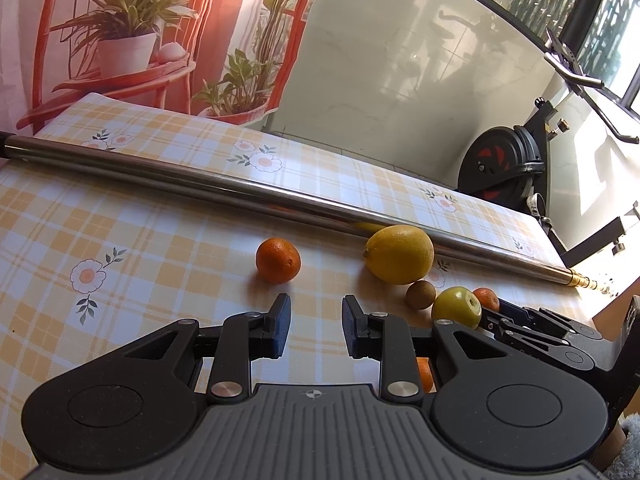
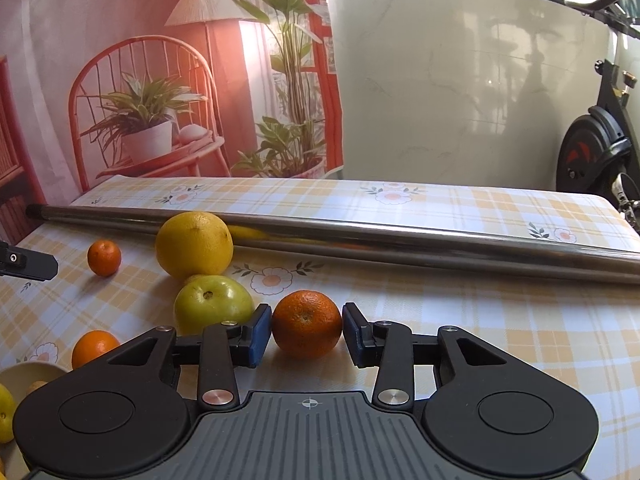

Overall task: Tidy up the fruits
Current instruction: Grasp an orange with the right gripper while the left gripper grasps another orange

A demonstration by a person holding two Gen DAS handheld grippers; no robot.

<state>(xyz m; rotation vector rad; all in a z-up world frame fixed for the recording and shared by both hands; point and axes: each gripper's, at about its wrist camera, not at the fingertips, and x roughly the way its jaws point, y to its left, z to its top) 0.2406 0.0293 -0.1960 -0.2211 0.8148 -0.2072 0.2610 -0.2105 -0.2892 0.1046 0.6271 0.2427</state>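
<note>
Far left, from the left wrist view: left gripper (image 1: 316, 326) hanging over the checked tablecloth (image 1: 120, 220), jaws drawn in to their narrowest with a small gap left, pinching nothing. Just ahead at 11 o'clock of its tips, a lone tangerine (image 1: 278, 260), untouched.

Further right, at 1 o'clock: big yellow citrus (image 1: 399, 254) resting against the steel pole (image 1: 240, 192). Small brown fruit (image 1: 420, 295) tucked under the citrus, just beside the green apple (image 1: 456, 306).

From the right wrist view, at 8 o'clock in the low left corner: rim of a cream bowl (image 2: 36, 368) with yellow fruit already inside, contents mostly cut off. Near its rim, a third tangerine (image 2: 94, 348) on the cloth.

Centre: right gripper (image 2: 306, 332) pinching the gripped tangerine (image 2: 307, 322), blue pads set against the 9 and 3 o'clock flanks. Fruit seemingly not yet off the cloth; shadow directly beneath. Apple just beside the left pad at 10 o'clock, contact not certain.

Step in hand, by judgement: securing one tangerine for sorting, probably bound for the bowl. Early to middle of the job, with several fruits loose on the table.

Next move calls for a firm but gentle squeeze, a straight lift clear of the apple, then a swing toward 8 o'clock over the bowl rim. Risk: round skin slipping from the pads, or a nudged apple rolling.
</note>
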